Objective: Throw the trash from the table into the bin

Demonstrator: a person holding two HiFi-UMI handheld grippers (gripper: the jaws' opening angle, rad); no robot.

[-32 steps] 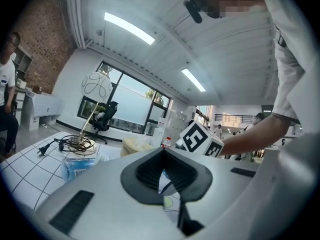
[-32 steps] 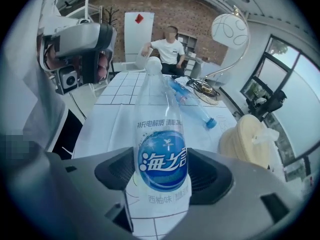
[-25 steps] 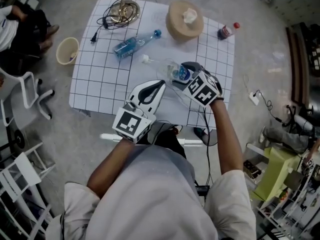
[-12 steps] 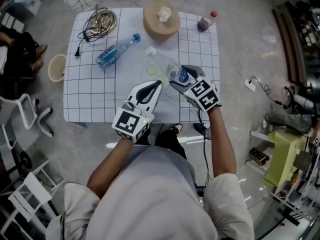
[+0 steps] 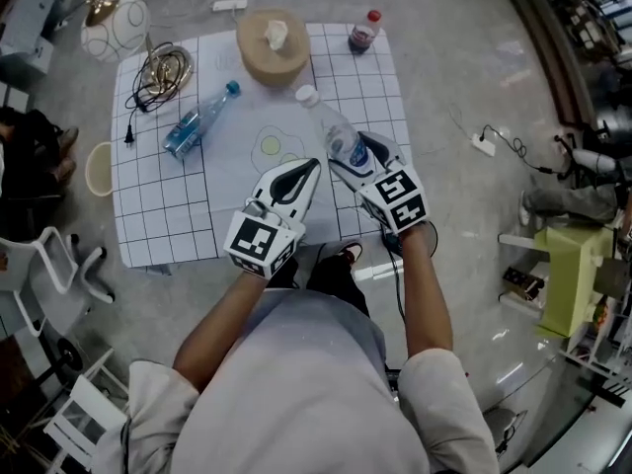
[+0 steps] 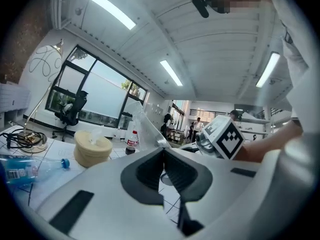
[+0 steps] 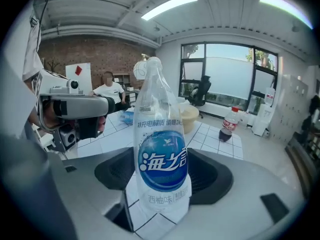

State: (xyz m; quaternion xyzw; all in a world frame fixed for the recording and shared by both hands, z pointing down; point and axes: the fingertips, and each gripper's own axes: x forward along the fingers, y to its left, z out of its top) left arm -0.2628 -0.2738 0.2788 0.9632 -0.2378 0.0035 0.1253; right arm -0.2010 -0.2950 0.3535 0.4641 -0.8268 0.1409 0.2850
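Clear plastic bottle (image 5: 339, 134): the right claw (image 5: 352, 158) is squeezing it around its blue label. The bottle is being held up over the worktop (image 5: 148, 227), and its white cap is pointing toward 11 o'clock in the head view.
Right claw: its two sides are pressing on the bottle, one on each side. The right gripper view is showing this up close.
Left claw (image 5: 312, 168): its two sides are touching each other and nothing is sitting between them. It is hanging just beside the right claw, at that claw's 9 o'clock.
Worktop: a white sheet with black squares is covering it.
Blue-capped bottle (image 5: 197, 121): it is lying on its side on the sheet, at 10 o'clock from the held bottle and well apart from both claws. Its cap is pointing toward the tan tub (image 5: 275, 49).
Tan tub: it is sitting at the worktop's 12 o'clock edge, with something white poking out of its top.
Cola bottle (image 5: 363, 30): it is standing at the 1 o'clock corner, wearing a red cap.
Black cord (image 5: 158, 72): it is lying in a messy loop at the 11 o'clock corner.
Cream bin (image 5: 98, 168): it is standing on the floor at the worktop's 9 o'clock side, just beside the edge.
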